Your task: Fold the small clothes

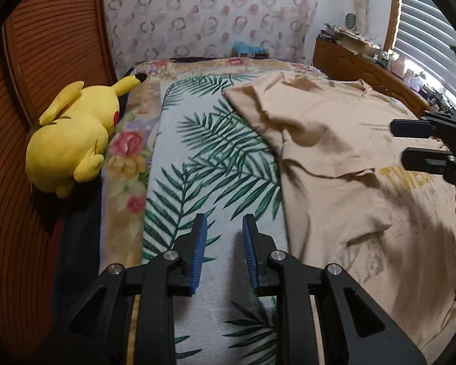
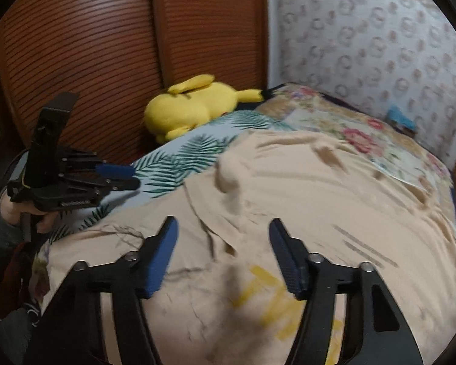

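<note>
left tool (image 1: 225, 243) hangs low over the palm-leaf sheet (image 1: 203, 152) with a narrow gap and nothing in it, right tool (image 2: 223, 252) spread wider above the beige t-shirt (image 2: 288, 188), empty too. shirt's rumpled across the bed's right half, one sleeve (image 1: 258, 97) reaching toward the far edge. looks light and floppy, so i'd pinch a hem or sleeve edge.
</note>
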